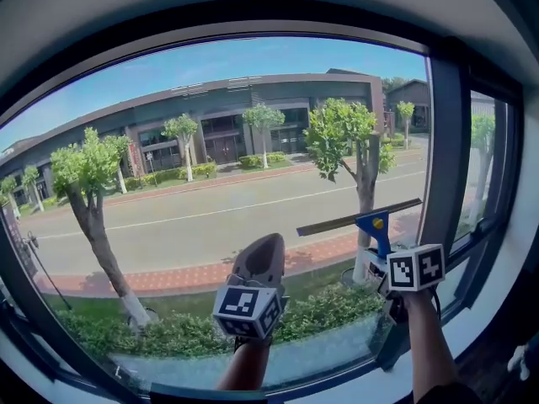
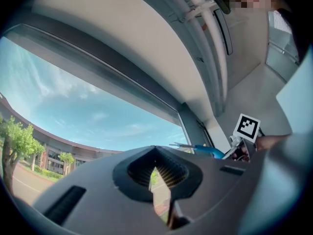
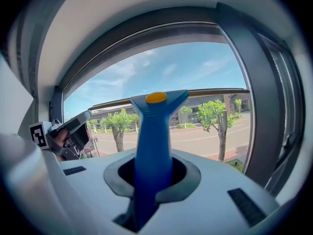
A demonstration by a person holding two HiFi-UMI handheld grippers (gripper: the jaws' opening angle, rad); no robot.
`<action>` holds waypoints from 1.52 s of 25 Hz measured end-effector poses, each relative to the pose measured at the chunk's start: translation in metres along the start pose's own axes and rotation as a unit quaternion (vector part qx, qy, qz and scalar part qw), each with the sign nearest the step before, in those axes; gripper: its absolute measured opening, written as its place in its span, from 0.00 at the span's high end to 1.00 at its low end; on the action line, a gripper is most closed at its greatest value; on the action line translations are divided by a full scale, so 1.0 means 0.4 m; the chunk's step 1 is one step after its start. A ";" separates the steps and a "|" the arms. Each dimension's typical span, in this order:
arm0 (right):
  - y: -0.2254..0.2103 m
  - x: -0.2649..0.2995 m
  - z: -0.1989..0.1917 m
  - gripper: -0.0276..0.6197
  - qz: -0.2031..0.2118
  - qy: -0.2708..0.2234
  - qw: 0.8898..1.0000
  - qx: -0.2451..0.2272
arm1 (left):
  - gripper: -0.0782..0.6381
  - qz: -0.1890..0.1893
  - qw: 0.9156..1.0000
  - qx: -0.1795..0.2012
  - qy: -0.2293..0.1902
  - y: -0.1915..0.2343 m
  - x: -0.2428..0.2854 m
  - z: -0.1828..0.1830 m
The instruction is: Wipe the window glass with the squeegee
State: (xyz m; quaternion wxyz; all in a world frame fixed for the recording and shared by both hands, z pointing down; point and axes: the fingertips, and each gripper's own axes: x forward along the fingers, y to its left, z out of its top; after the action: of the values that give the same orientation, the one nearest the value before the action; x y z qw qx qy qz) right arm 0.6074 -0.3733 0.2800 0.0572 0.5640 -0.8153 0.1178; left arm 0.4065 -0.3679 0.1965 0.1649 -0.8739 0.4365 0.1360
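gripping the squeegee [image 3: 152, 151] by its blue handle, the right gripper [image 3: 152, 185] has both jaws closed against the handle's lower part, and the handle rises out between them to a forked head with a yellow dot. in the head view the squeegee [image 1: 370, 221] stands in front of the lower right part of the window glass [image 1: 210, 167], handle roughly upright. its long thin blade is tilted, the right end higher than the left and reaching close to the dark window frame [image 1: 446, 141]. whether the blade actually presses on the pane cannot be told. the right gripper [image 1: 381, 263] sits just below the blade with its marker cube beside it, held on a bare forearm. the left gripper [image 1: 263, 255] is to the left of the squeegee and apart from it, pointing up at the glass near the bottom middle of the pane. in its own view the left gripper [image 2: 159, 180] has its jaws drawn almost together, only a thin sliver of daylight between them, and nothing is held there. through the glass lie a road, a row of trees [image 1: 349, 133], a long low building [image 1: 219, 116] and a hedge [image 1: 328, 310] under blue sky.
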 end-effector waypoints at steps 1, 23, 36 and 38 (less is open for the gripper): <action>-0.027 -0.009 0.008 0.87 0.004 0.001 1.000 -0.004 | 0.89 0.002 1.000 -0.002 -0.005 -0.030 0.026 0.004; -0.182 0.037 0.212 0.87 0.038 -0.055 0.998 0.008 | 0.89 -0.006 0.999 0.045 -0.024 -0.118 0.278 0.098; -0.214 0.030 0.623 0.87 0.039 -0.129 0.990 -0.035 | 0.89 0.007 0.992 0.082 -0.091 -0.083 0.419 0.264; -0.218 0.026 0.705 0.87 0.041 -0.141 0.988 -0.041 | 0.89 0.017 0.990 0.089 -0.104 -0.072 0.437 0.302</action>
State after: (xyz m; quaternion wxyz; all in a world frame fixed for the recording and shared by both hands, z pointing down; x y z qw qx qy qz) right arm 0.6961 -0.4844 0.0213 -0.0401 0.5386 -0.8416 0.0058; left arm 0.5203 -0.4281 0.0249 0.2840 -0.8295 0.4418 0.1900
